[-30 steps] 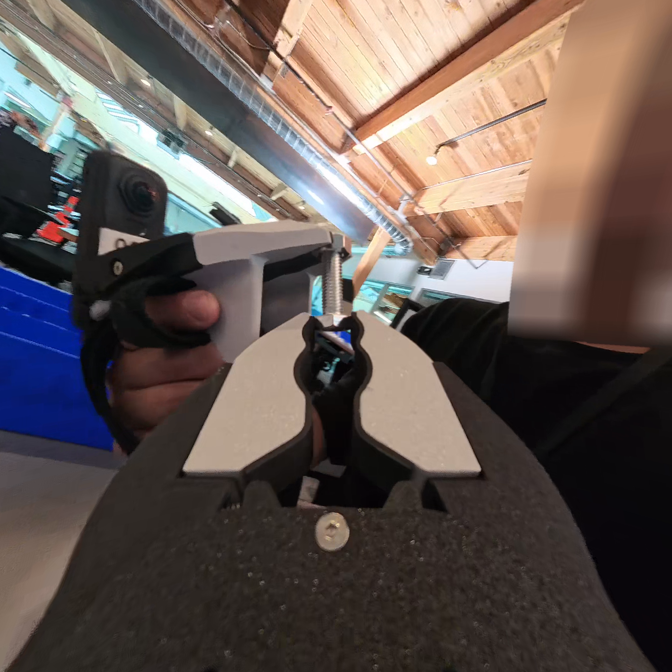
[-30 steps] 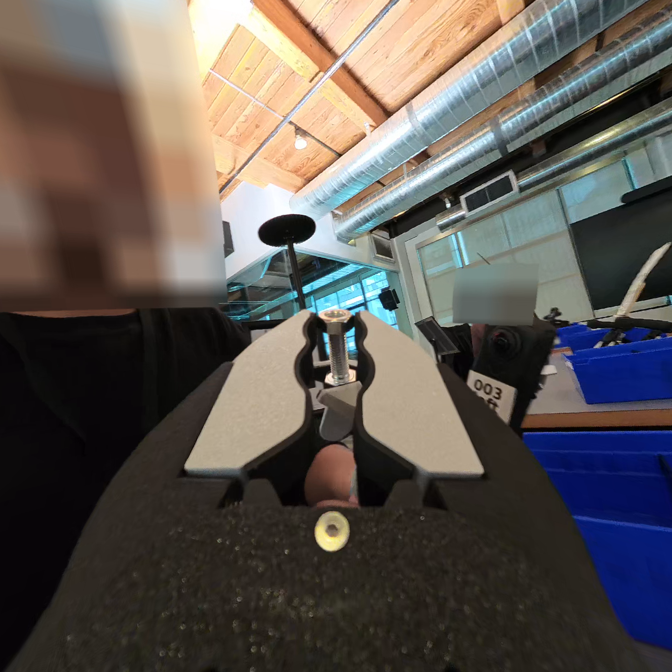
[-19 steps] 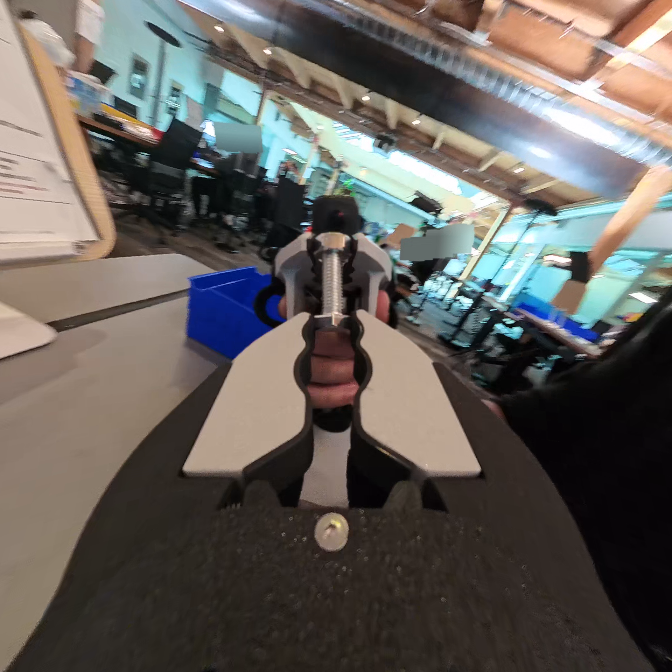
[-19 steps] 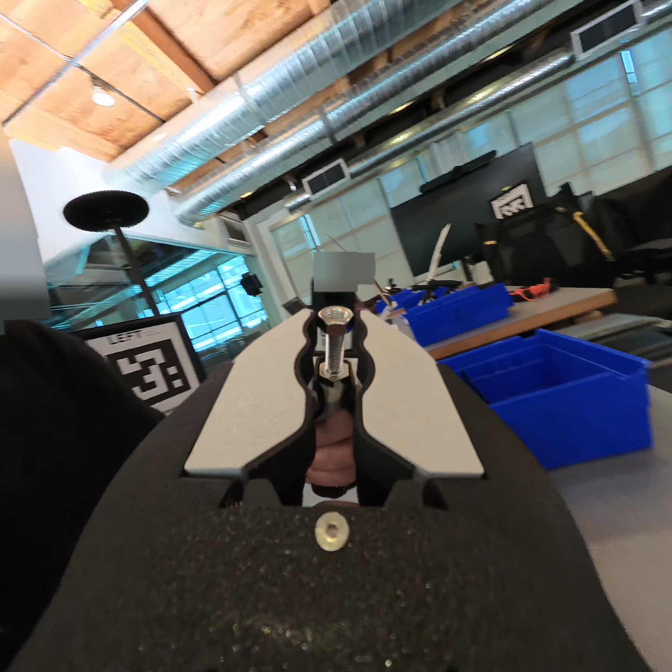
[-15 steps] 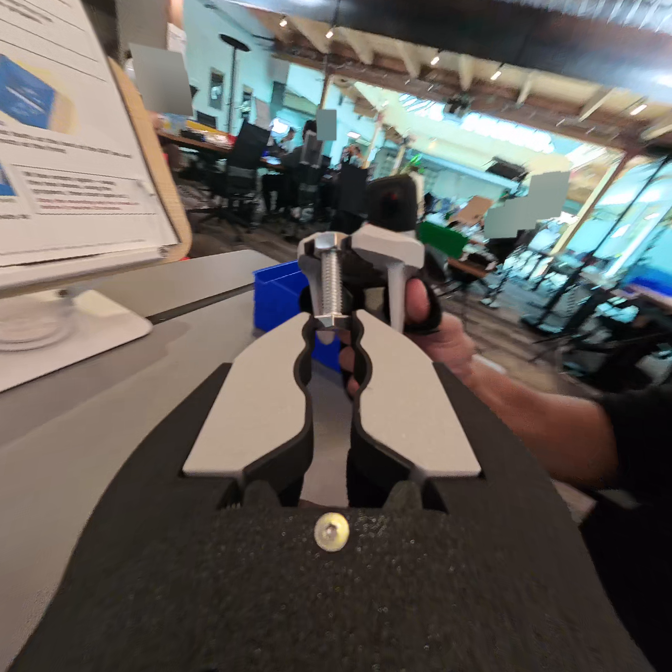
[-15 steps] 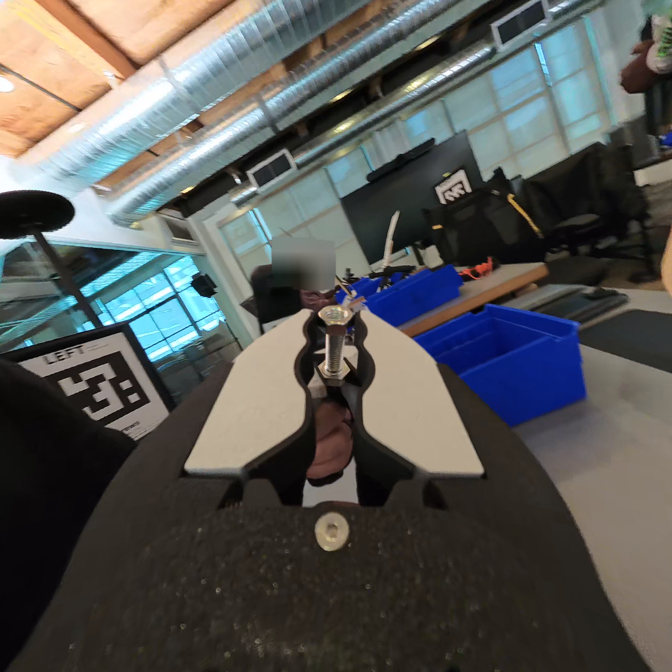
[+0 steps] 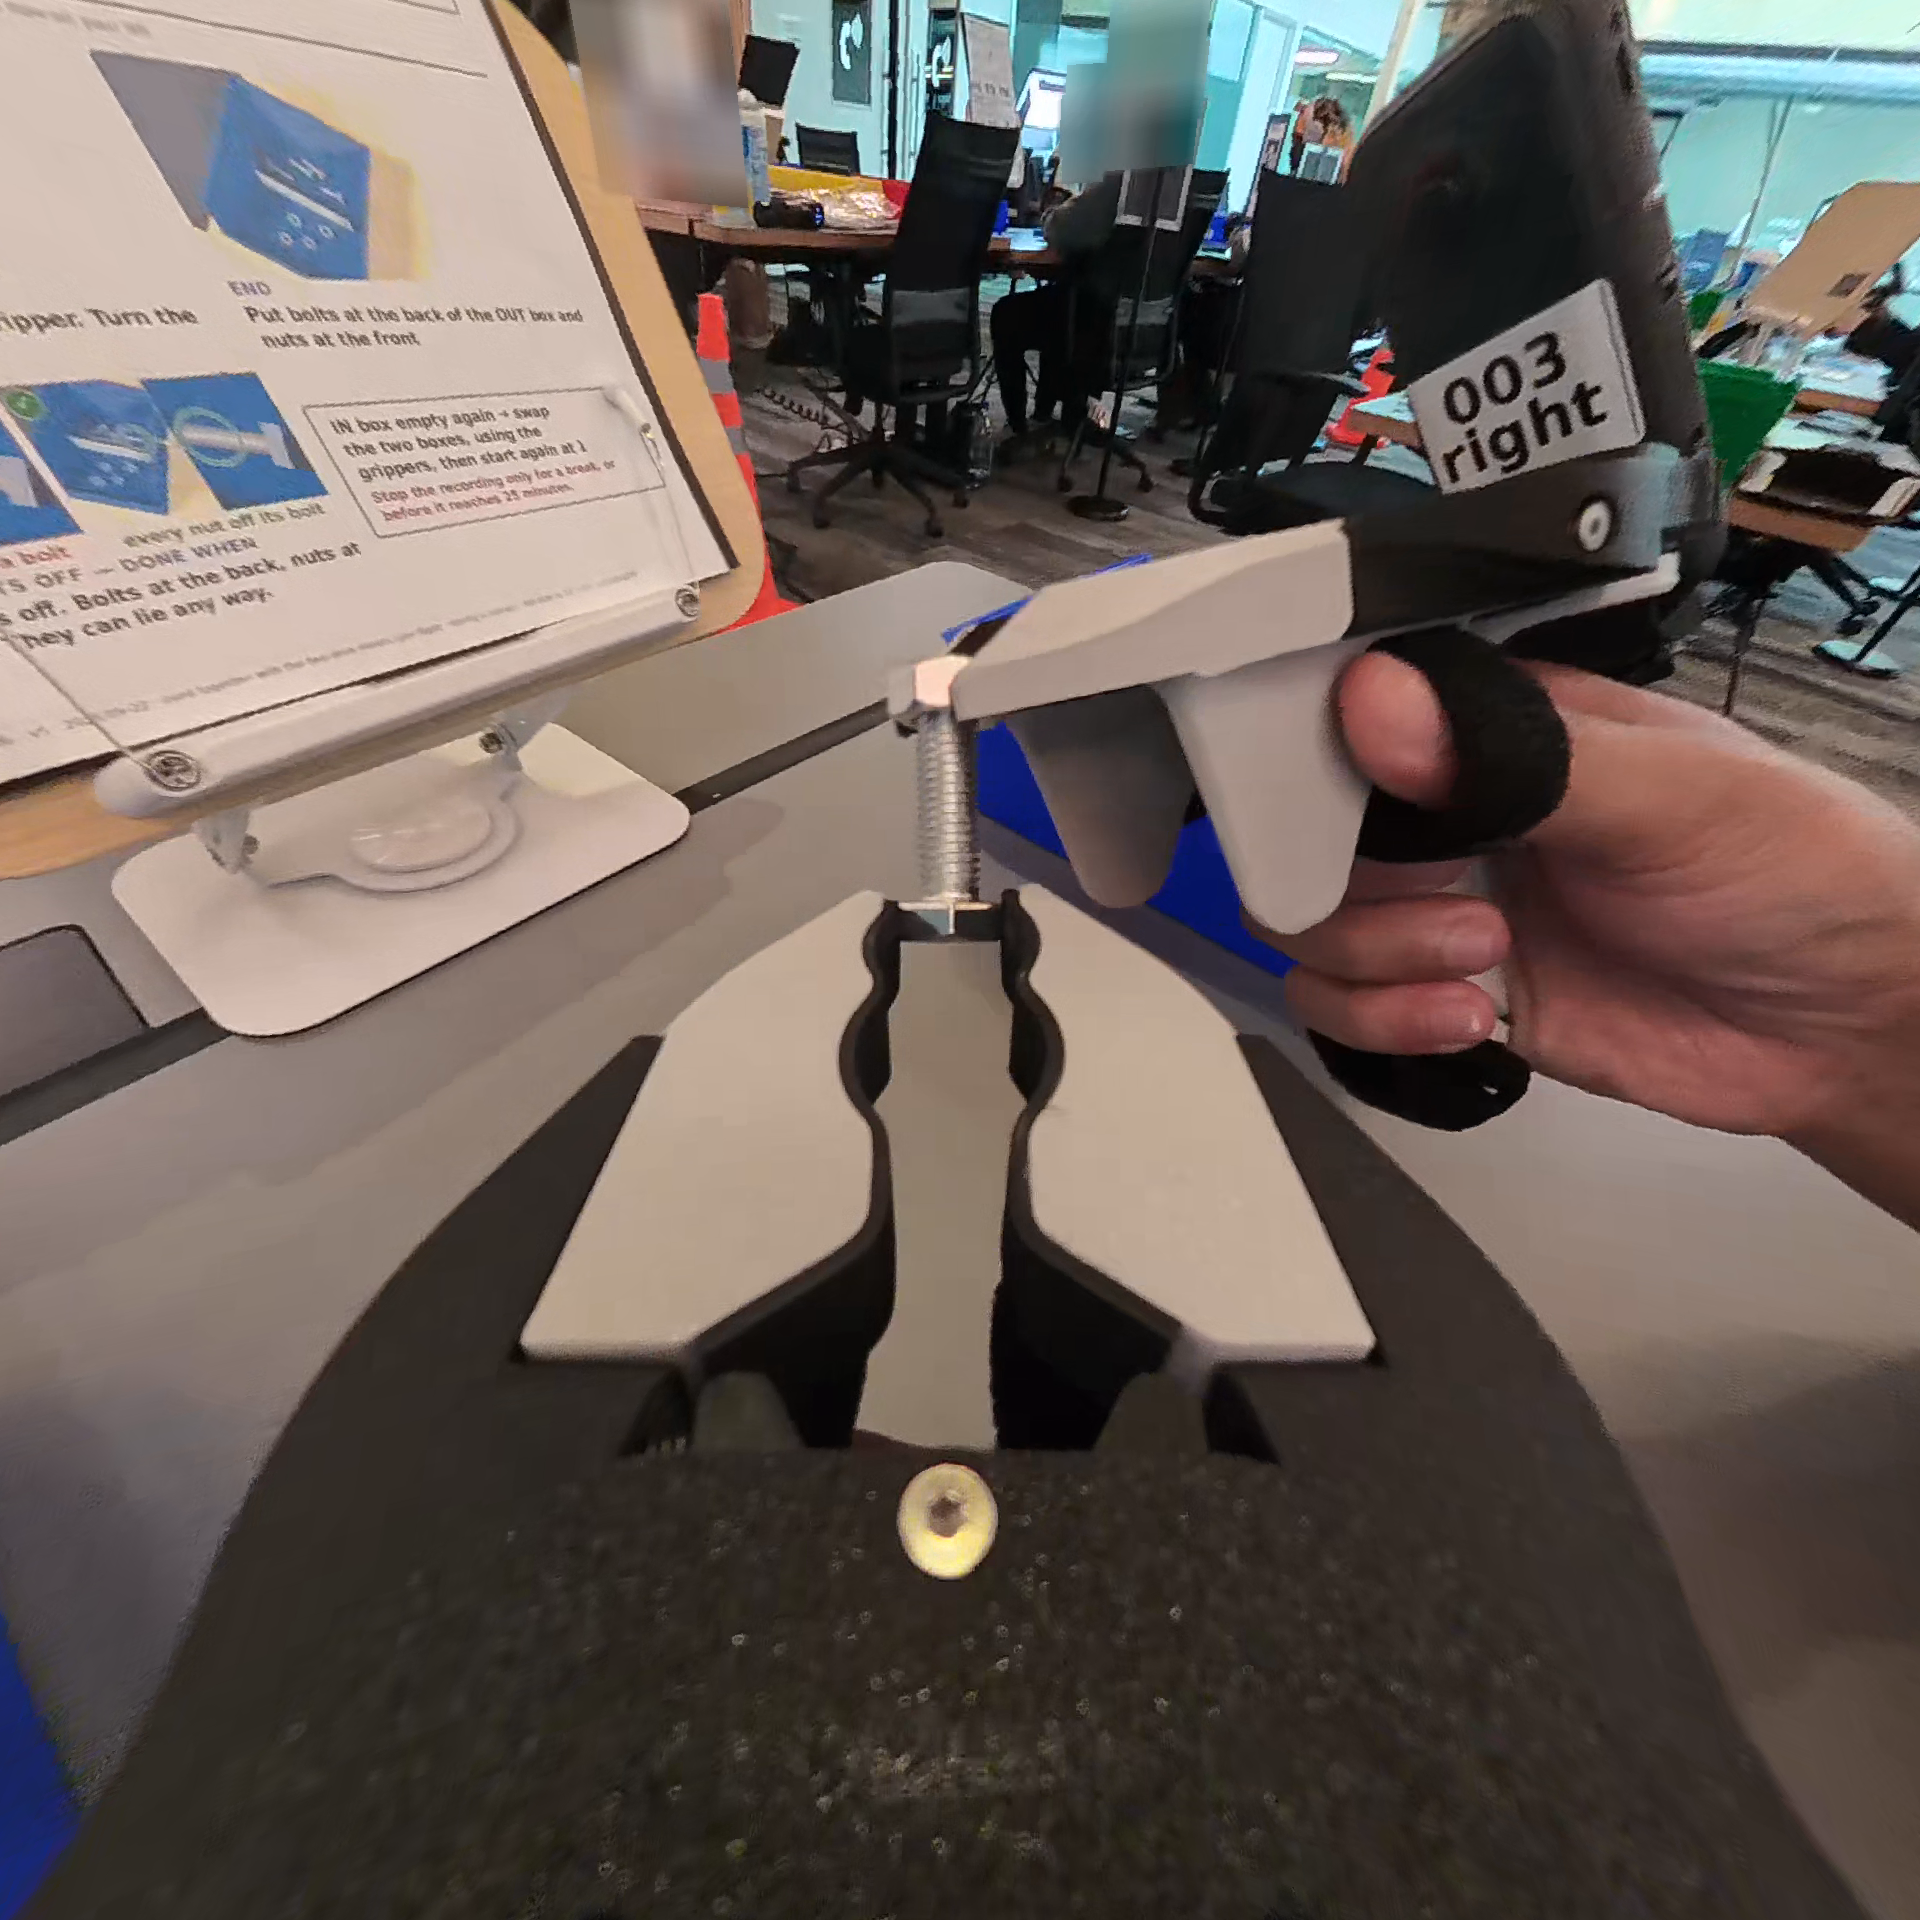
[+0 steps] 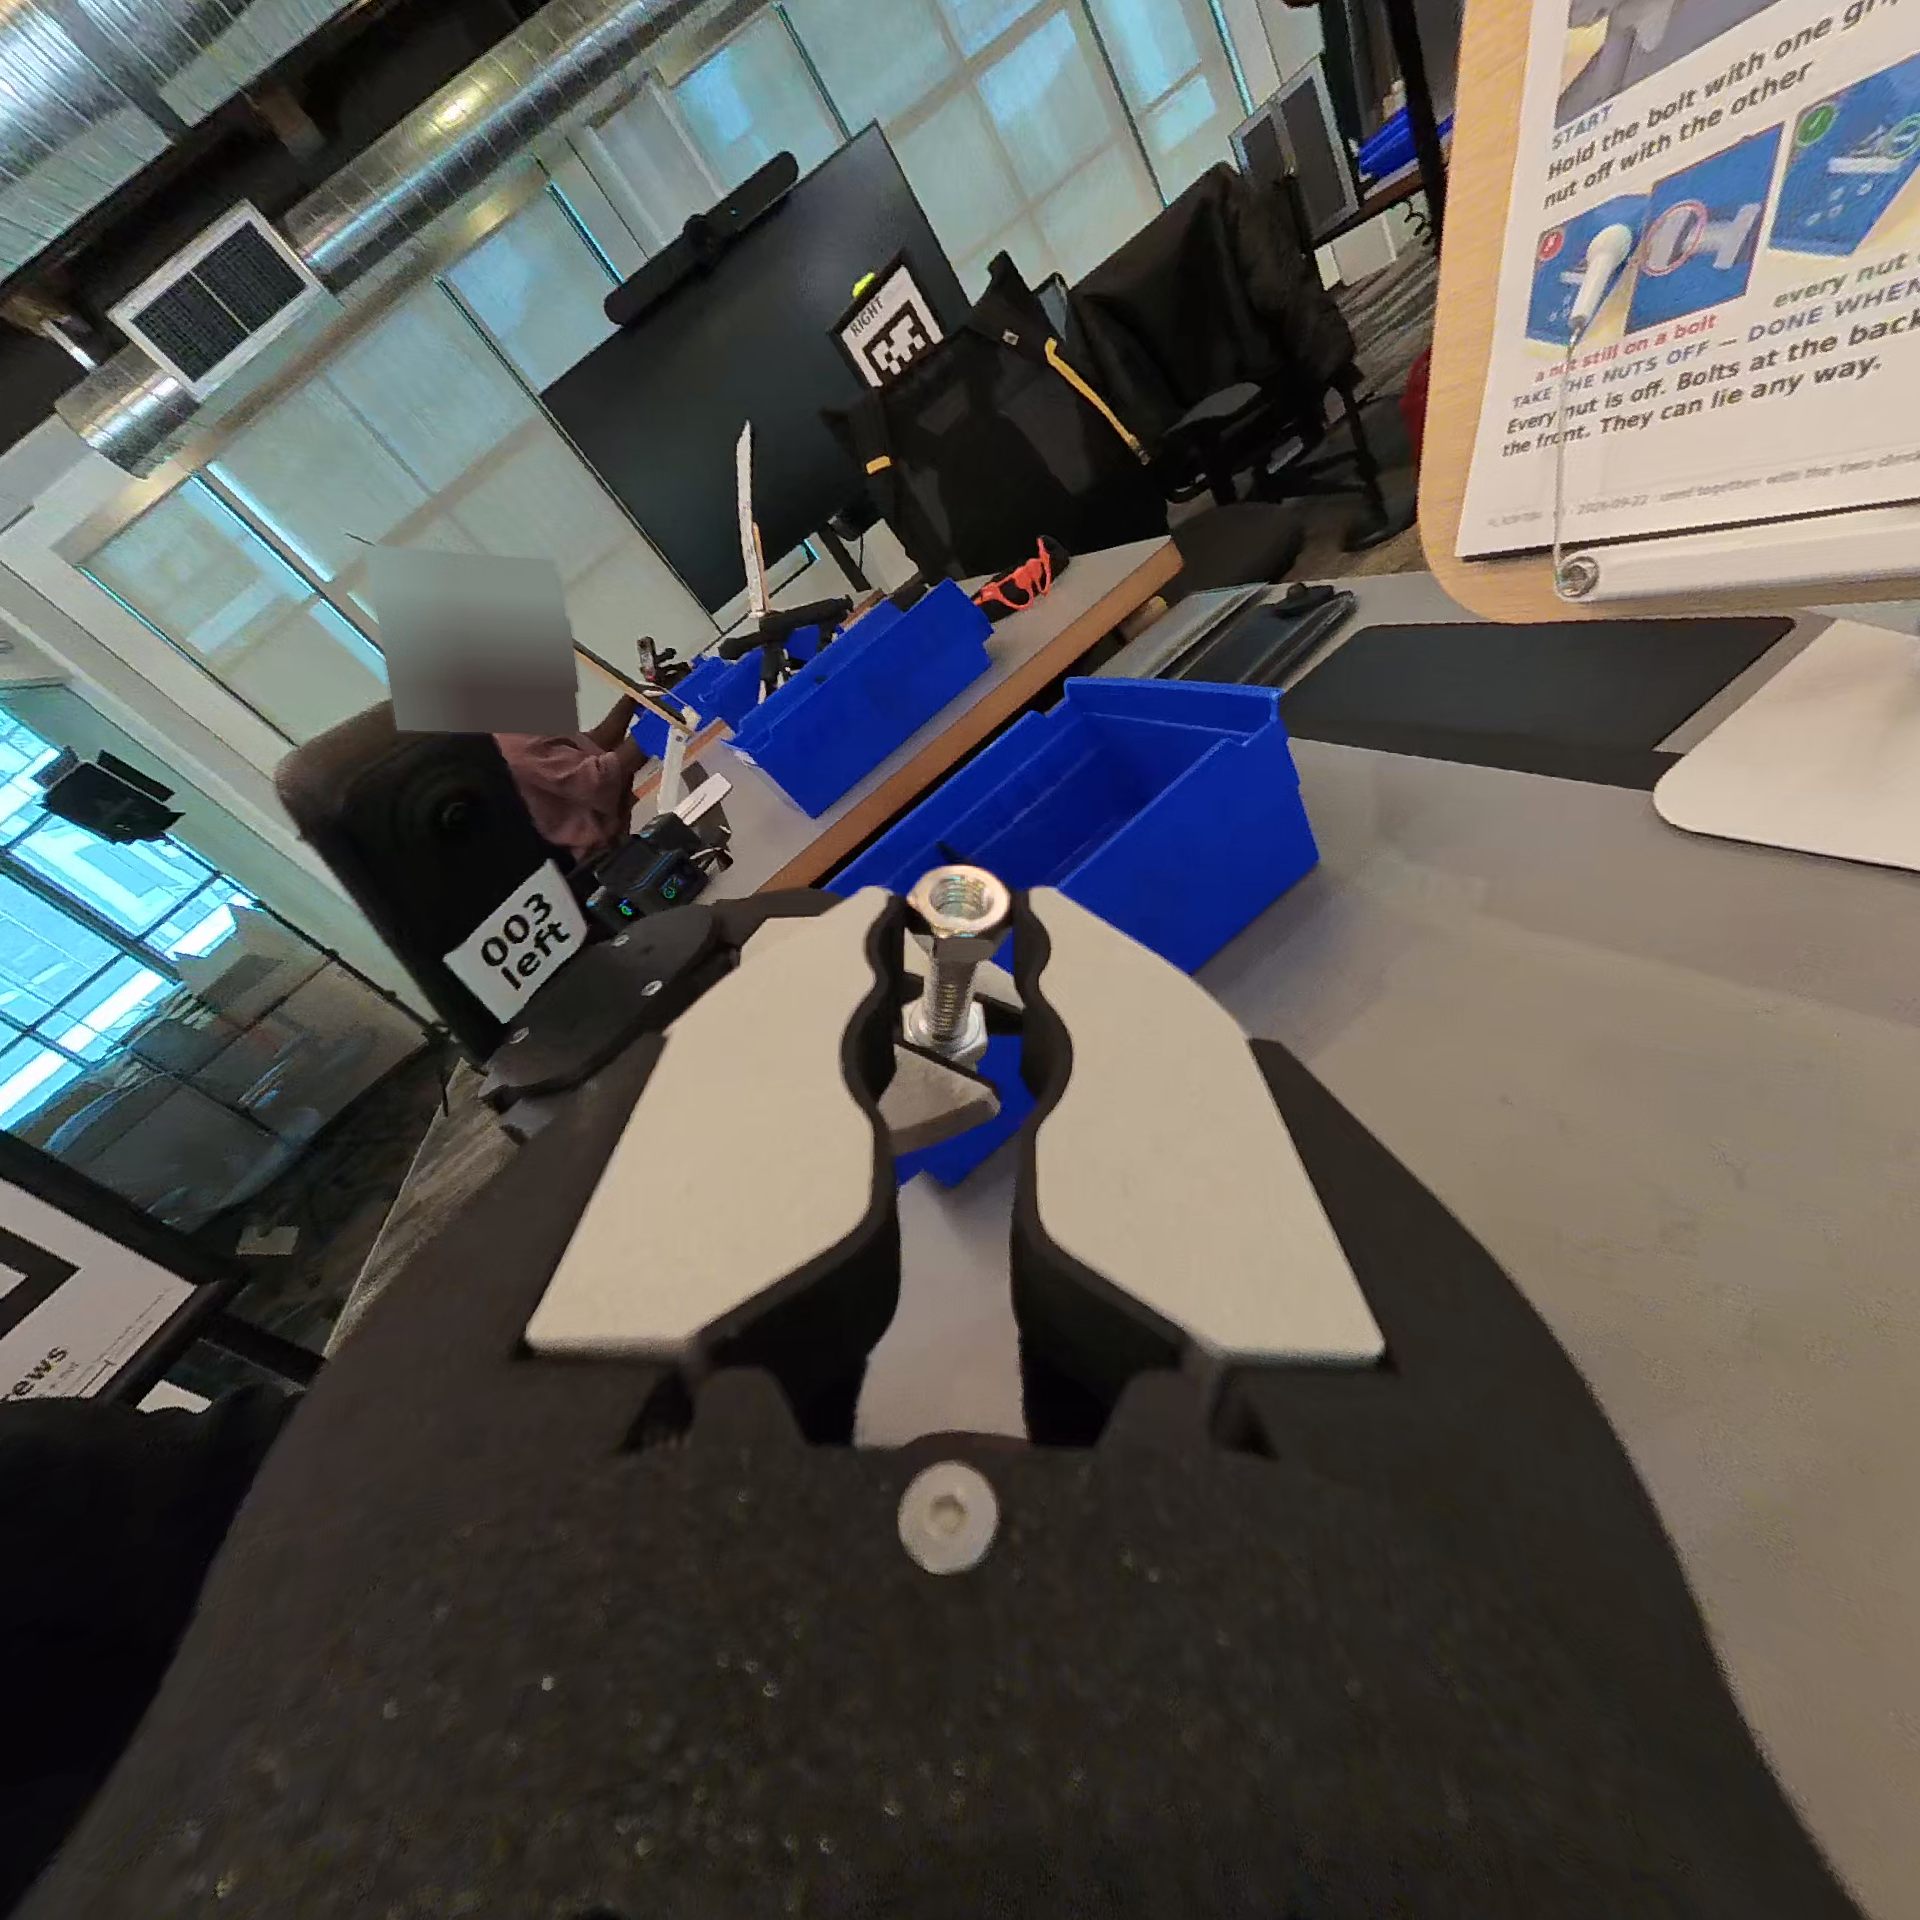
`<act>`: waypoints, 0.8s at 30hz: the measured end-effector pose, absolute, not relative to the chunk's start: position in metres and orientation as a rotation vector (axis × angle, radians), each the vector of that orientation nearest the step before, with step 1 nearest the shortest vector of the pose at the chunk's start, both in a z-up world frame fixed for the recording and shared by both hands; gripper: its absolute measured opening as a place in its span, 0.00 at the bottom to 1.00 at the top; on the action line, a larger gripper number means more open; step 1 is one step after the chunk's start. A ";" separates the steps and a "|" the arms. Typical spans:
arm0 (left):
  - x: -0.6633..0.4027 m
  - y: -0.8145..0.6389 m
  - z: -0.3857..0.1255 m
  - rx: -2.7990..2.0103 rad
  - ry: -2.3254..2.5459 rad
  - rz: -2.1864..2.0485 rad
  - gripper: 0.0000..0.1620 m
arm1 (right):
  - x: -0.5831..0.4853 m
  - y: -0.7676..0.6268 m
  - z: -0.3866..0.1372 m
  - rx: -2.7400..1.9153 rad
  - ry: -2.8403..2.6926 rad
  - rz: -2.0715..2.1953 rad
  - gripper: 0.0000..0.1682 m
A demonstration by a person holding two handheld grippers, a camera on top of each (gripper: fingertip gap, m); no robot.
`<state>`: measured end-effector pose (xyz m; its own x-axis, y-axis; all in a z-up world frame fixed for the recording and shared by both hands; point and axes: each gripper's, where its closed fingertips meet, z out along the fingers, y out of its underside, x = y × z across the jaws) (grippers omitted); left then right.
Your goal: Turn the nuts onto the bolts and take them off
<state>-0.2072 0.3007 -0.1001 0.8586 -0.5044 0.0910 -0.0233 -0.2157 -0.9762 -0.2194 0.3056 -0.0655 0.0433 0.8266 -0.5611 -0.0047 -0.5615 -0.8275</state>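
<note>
A silver bolt (image 7: 945, 821) stands upright between my two grippers above the grey table (image 7: 312, 1143). My left gripper (image 7: 945, 916) is shut on the hex nut (image 7: 945, 920) at the lower end of the thread. My right gripper (image 7: 935, 691) comes in from the right in a person's hand (image 7: 1610, 914) and is shut on the bolt head (image 7: 928, 688). In the right wrist view, my right gripper (image 8: 956, 914) pinches the bolt head (image 8: 956, 906). The thread (image 8: 948, 987) runs down to the nut (image 8: 940, 1031) and a left fingertip (image 8: 930, 1101).
A blue bin (image 8: 1143, 810) stands open on the table just beyond the bolt, and also shows behind the right gripper in the left wrist view (image 7: 1195, 862). An instruction sheet on a white stand (image 7: 416, 852) is at the back. Office chairs and desks lie beyond. Left and right tips are no more than a few centimetres apart.
Both grippers have swung down from pointing at the ceiling to level over the table. They turned about each other with the bolt and nut still held between them.
</note>
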 end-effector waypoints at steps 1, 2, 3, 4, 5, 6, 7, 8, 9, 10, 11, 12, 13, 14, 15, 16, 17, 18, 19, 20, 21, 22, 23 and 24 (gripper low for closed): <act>-0.208 0.301 -0.099 -1.741 0.395 -0.481 0.11 | -0.220 0.305 -0.065 -1.654 -0.843 1.601 0.12; -0.209 0.300 -0.099 -1.737 0.386 -0.499 0.11 | -0.221 0.303 -0.063 -1.638 -0.855 1.625 0.15; -0.210 0.299 -0.098 -1.730 0.382 -0.522 0.11 | -0.222 0.301 -0.061 -1.629 -0.862 1.644 0.17; -0.211 0.298 -0.097 -1.719 0.378 -0.544 0.11 | -0.222 0.299 -0.060 -1.619 -0.867 1.656 0.17; -0.211 0.297 -0.095 -1.709 0.377 -0.563 0.11 | -0.223 0.297 -0.058 -1.605 -0.877 1.664 0.18; -0.212 0.296 -0.093 -1.697 0.374 -0.578 0.11 | -0.223 0.296 -0.057 -1.596 -0.886 1.660 0.19; -0.213 0.295 -0.092 -1.690 0.372 -0.594 0.11 | -0.222 0.296 -0.055 -1.583 -0.887 1.653 0.23; -0.212 0.293 -0.091 -1.685 0.378 -0.625 0.11 | -0.221 0.297 -0.051 -1.551 -0.884 1.660 0.26; -0.210 0.291 -0.088 -1.668 0.380 -0.661 0.11 | -0.220 0.296 -0.045 -1.498 -0.883 1.689 0.29; -0.208 0.288 -0.084 -1.643 0.384 -0.697 0.11 | -0.220 0.294 -0.040 -1.450 -0.887 1.716 0.33; -0.206 0.285 -0.080 -1.616 0.392 -0.742 0.11 | -0.220 0.291 -0.037 -1.399 -0.912 1.741 0.36; -0.204 0.282 -0.076 -1.589 0.395 -0.780 0.11 | -0.221 0.287 -0.036 -1.358 -0.948 1.763 0.38; -0.202 0.280 -0.072 -1.568 0.396 -0.819 0.11 | -0.222 0.284 -0.034 -1.308 -0.967 1.790 0.44; -0.200 0.277 -0.068 -1.541 0.402 -0.870 0.11 | -0.221 0.277 -0.029 -1.246 -0.988 1.850 0.44; -0.198 0.273 -0.064 -1.516 0.410 -0.925 0.11 | -0.220 0.272 -0.024 -1.200 -0.993 1.907 0.46; -0.197 0.270 -0.060 -1.493 0.412 -0.965 0.11 | -0.219 0.269 -0.020 -1.160 -0.983 1.951 0.47; -0.195 0.267 -0.057 -1.473 0.422 -1.005 0.11 | -0.218 0.264 -0.017 -1.123 -0.991 1.991 0.47; -0.194 0.264 -0.056 -1.462 0.427 -1.036 0.11 | -0.217 0.259 -0.014 -1.086 -0.995 2.028 0.47; -0.194 0.264 -0.055 -1.461 0.425 -1.050 0.11 | -0.215 0.256 -0.011 -1.059 -0.998 2.050 0.47; -0.195 0.264 -0.055 -1.462 0.423 -1.065 0.11 | -0.214 0.251 -0.011 -1.038 -1.012 2.066 0.47; -0.195 0.264 -0.054 -1.457 0.418 -1.080 0.11 | -0.213 0.248 -0.011 -1.026 -1.021 2.070 0.47; -0.197 0.266 -0.055 -1.461 0.405 -1.086 0.11 | -0.212 0.246 -0.011 -1.018 -1.022 2.064 0.47; -0.200 0.267 -0.056 -1.463 0.394 -1.088 0.11 | -0.211 0.246 -0.012 -1.020 -1.015 2.046 0.49; -0.202 0.267 -0.056 -1.464 0.389 -1.097 0.11 | -0.209 0.247 -0.014 -1.032 -1.011 2.025 0.49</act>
